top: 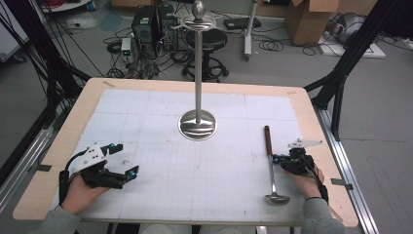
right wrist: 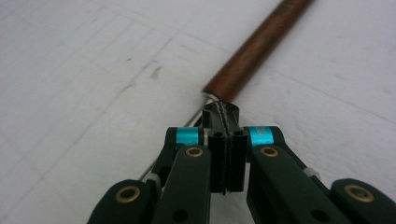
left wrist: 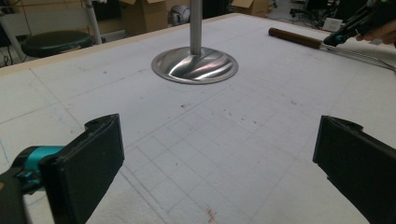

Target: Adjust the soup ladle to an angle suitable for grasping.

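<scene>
While waiting near the front left corner of the table (top: 58,161), held the left gripper (top: 125,158) wide open over the white gridded mat (top: 160,195), with nothing between its jaws. Toward the middle, nearer the far edge, saw a tall steel utensil stand (top: 197,124) upright on its round base, well apart from both grippers. Near the right edge, found the ladle (top: 271,165) lying flat on the mat, wooden grip toward the far edge and bowl toward the front edge. Had the right gripper (top: 278,159) pinched fully shut on the thin metal shank, just below the wooden grip. Judged the ladle stiff and fairly light, yet bowl-heavy and slick on the bare steel, so likely to swing or twist in so narrow a pinch. Judged a hold on the shank close to the wood reasonable: left the grip end free, though called for a slow, level lift.
</scene>
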A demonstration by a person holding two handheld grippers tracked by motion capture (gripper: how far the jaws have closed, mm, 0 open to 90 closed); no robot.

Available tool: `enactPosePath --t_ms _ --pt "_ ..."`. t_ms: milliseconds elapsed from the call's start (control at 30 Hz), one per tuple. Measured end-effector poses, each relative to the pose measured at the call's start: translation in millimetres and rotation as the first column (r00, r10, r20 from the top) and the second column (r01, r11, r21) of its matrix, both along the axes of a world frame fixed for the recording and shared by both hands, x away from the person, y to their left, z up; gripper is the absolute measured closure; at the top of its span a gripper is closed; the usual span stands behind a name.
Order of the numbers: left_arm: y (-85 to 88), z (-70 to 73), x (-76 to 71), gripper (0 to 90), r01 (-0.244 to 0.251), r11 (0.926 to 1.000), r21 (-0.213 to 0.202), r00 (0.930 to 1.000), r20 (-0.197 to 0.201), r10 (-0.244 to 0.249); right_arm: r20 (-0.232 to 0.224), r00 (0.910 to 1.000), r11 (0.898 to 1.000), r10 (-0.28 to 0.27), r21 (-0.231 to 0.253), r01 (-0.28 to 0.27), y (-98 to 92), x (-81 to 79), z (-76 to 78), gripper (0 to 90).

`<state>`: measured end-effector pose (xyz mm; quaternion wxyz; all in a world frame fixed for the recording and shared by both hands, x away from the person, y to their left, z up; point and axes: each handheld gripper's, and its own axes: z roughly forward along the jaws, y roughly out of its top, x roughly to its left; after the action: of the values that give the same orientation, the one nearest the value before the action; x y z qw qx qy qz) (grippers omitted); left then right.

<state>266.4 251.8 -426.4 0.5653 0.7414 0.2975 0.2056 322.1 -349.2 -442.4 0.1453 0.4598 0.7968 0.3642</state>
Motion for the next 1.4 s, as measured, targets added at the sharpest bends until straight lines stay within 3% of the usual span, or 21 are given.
enactPosePath --t_ms 100,200,433,633,833,1100,1233,1333,1400 --pt "0.2 -0.3 -0.5 2.5 -0.002 1.0 0.004 1.0 -0.002 0.002 -0.013 0.9994 0.999 -0.031 0.016 0.032 -3.3 6.6 -0.6 90.0" --pt "0.0 -0.5 -1.0 2.5 0.0 1.0 0.004 1.0 -0.001 0.0 -0.011 0.9992 0.999 -0.038 -0.012 0.038 0.5 15.3 1.4 90.0" --pt "1.0 -1.2 -1.5 2.5 -0.008 1.0 0.0 0.9999 -0.007 0.008 0.01 0.9997 1.0 0.021 -0.024 -0.02 11.6 29.8 0.5 90.0" --pt "1.6 -2.1 -1.7 2.5 -0.013 0.9999 0.003 0.9999 -0.011 0.013 -0.011 0.9964 0.995 0.084 -0.052 -0.085 25.5 34.8 2.8 90.0" --pt "2.6 -2.6 -2.3 2.5 -0.014 0.9999 0.004 0.9998 -0.014 0.015 -0.024 0.996 0.993 0.086 -0.079 -0.087 39.1 42.1 6.3 90.0" --pt "5.6 -2.6 -4.9 2.5 -0.024 0.9997 0.001 0.9996 -0.015 0.024 -0.042 0.9867 0.984 0.157 -0.08 -0.16 55.2 47.8 6.4 90.0" --pt "6.3 -2.4 -5.6 2.5 -0.027 0.9996 -0.002 0.9995 -0.013 0.027 -0.061 0.979 0.981 0.195 -0.011 -0.196 53.5 49.1 7.3 90.0" --pt "6.2 -2.6 -6.0 2.5 -0.027 0.9996 -0.001 0.9995 -0.016 0.027 -0.078 0.9709 0.973 0.226 -0.016 -0.228 58.0 49.4 5.6 90.0" --pt "6.4 -3.2 -6.0 2.5 -0.028 0.9996 0.003 0.9995 -0.017 0.028 -0.071 0.9712 0.973 0.228 -0.034 -0.23 60.3 49.6 6.2 90.0"
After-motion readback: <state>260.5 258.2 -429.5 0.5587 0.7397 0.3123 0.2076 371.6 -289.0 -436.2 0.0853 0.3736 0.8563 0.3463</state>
